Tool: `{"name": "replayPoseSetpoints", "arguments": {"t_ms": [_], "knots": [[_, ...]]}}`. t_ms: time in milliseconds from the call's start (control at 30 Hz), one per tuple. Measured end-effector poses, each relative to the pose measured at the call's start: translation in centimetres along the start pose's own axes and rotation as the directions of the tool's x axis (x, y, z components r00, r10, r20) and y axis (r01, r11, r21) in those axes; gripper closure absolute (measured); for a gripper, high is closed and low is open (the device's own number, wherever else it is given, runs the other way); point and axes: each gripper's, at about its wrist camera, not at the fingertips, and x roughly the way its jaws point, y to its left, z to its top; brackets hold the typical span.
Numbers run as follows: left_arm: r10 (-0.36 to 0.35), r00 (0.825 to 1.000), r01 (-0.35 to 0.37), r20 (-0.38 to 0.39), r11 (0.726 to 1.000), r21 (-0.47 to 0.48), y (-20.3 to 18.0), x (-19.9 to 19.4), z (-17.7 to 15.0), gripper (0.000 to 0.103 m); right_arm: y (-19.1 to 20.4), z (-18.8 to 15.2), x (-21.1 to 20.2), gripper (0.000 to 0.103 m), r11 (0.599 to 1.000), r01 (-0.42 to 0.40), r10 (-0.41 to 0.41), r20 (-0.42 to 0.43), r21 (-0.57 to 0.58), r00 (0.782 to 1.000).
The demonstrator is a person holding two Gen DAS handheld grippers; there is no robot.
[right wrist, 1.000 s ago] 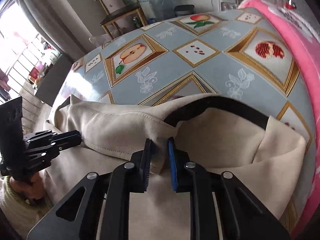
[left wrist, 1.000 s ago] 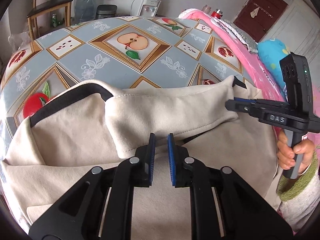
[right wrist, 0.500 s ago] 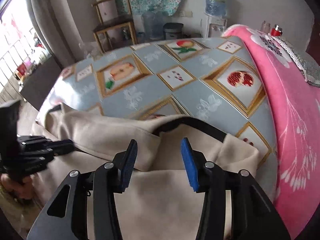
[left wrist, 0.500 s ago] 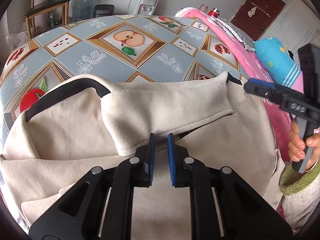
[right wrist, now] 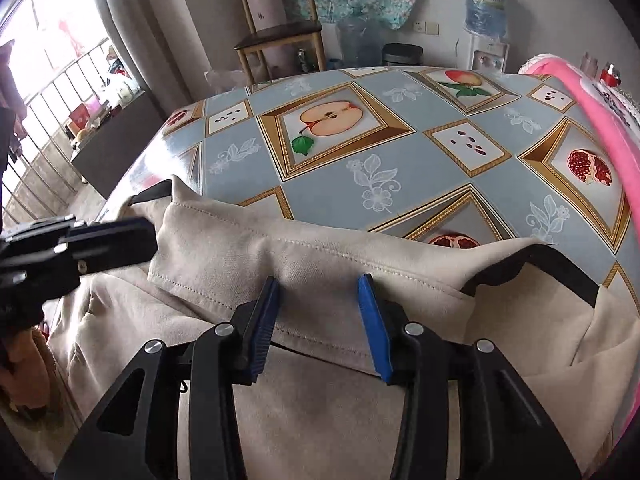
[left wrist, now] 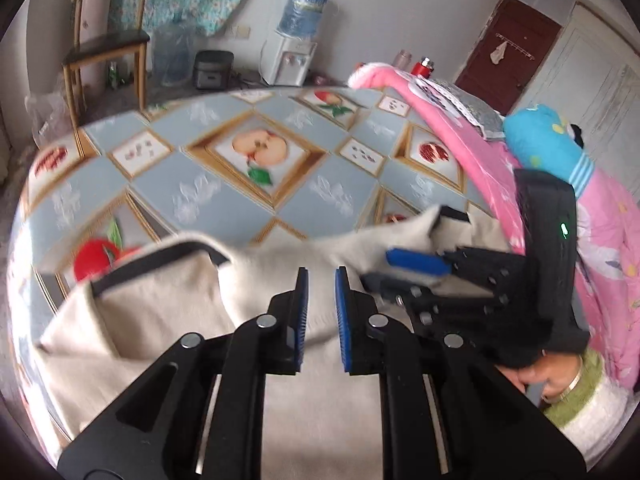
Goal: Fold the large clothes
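Over beige garment (right wrist: 320, 420), right claw (right wrist: 320, 316) agape

Each claw was black, with open triangular cut-outs, round silver screws and ribbed blue pads: the left claw (left wrist: 321, 304) and the right claw (right wrist: 320, 320). A green light glowed on the right unit's upright black housing. The hand (left wrist: 548, 380) below wore a metal bangle and a green cuff.

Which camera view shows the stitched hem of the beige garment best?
The right wrist view: the stitched hem is sharp there, and its seam line runs clearly across the beige garment. The left wrist view is blurred by motion, so the same garment shows no stitching.
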Motion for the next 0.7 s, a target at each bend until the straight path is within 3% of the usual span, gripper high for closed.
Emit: {"name": "replayPoseSetpoints", "arguments": {"t_ms": [67,133,200,267,333,433,533,600,667,700], "knots": [[0.084,0.996,-0.084,-0.038,0.996,0.010,0.1,1.7,0.6,0.082,-0.2,0.0,0.0,0.063,1.000,-0.005,0.005,-0.001,0.002,1.000],[0.143,0.982,-0.142,-0.120,0.990,0.019,0.8,4.0,0.1,0.082,-0.6,0.0,-0.1,0.063,1.000,-0.028,0.028,-0.009,0.012,1.000],[0.140,0.984,-0.137,-0.108,0.990,0.031,1.0,4.0,-0.7,0.082,-1.7,-0.1,-0.5,0.064,0.999,-0.022,0.022,-0.011,0.029,1.000],[0.154,0.981,-0.149,-0.119,0.987,0.054,0.8,3.9,-1.5,0.082,-3.2,-0.4,-0.7,0.072,0.998,0.025,-0.024,-0.025,0.051,0.999],[0.156,0.982,-0.149,-0.108,0.986,0.069,0.9,3.6,-2.1,0.082,-4.5,-0.7,-1.2,0.077,0.995,0.022,-0.018,-0.043,0.098,0.999],[0.152,0.983,-0.146,-0.103,0.987,0.061,1.1,3.6,-2.2,0.082,-4.0,-0.1,-2.9,0.074,0.995,0.057,-0.057,-0.003,0.087,0.998],[0.160,0.982,-0.153,-0.102,0.986,0.068,0.9,3.7,-2.2,0.082,-2.8,0.7,-4.1,0.074,0.997,0.037,-0.040,0.040,0.064,0.998],[0.162,0.982,-0.156,-0.096,0.985,0.070,0.9,3.6,-2.3,0.082,-2.5,0.8,-3.0,0.074,0.996,0.072,-0.073,0.018,0.053,0.997],[0.156,0.983,-0.151,-0.091,0.986,0.065,0.9,3.6,-2.3,0.082,-3.1,0.4,-0.5,0.074,0.991,0.120,-0.116,-0.064,0.063,0.991],[0.150,0.985,-0.145,-0.090,0.988,0.060,1.0,3.6,-2.3,0.082,-3.3,0.1,-0.4,0.074,0.990,0.116,-0.112,-0.049,0.077,0.993]]}}
